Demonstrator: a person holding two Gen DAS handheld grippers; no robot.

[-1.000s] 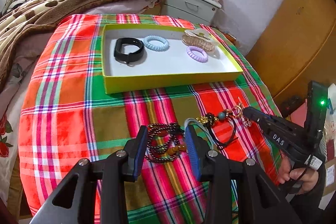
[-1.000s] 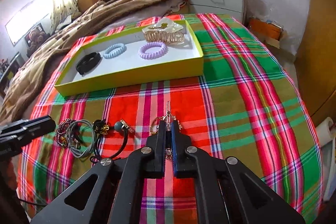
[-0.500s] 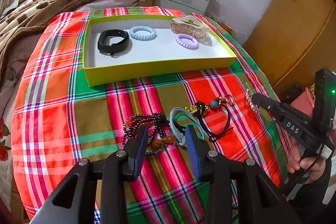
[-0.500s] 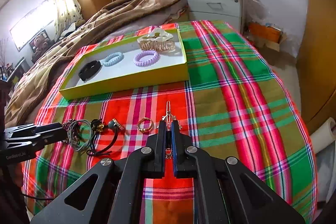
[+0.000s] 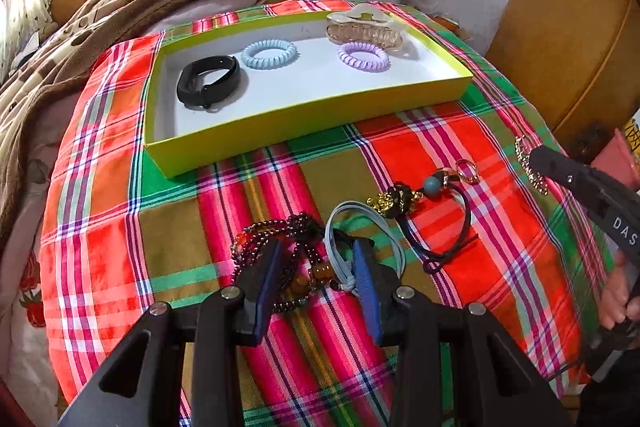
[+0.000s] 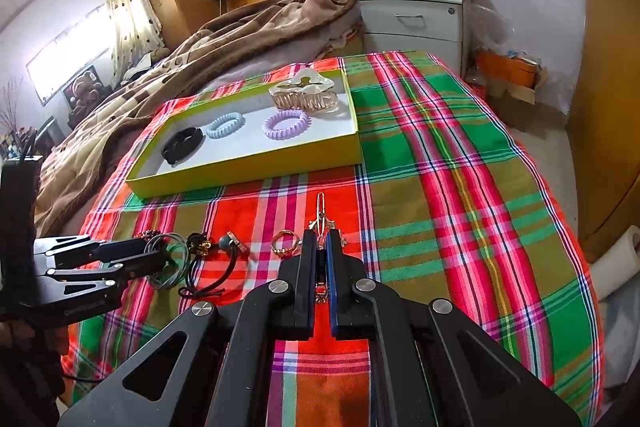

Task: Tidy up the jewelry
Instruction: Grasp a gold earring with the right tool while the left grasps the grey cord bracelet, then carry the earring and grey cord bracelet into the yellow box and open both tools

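Lower than a second ago, the left gripper [image 5: 316, 267] now straddles the dark beaded bracelet [image 5: 276, 247] on the plaid cloth [image 5: 100, 227], its jaws closing with beads and a grey elastic band [image 5: 360, 231] between them, not yet pressed. Right gripper [image 6: 320, 243] is clamped on a gold hair clip [image 6: 320, 205], lifted off the cloth. Just beside lie a gold ring [image 6: 285, 242] and a black cord [image 6: 224, 275]. Beyond, the yellow-green tray [image 5: 304, 123] holds 4 pieces.

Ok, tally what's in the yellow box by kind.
Box contents:
Band: 1
Coil ties: 2, blue tie and purple tie
Claw clip: 1
Total: 4
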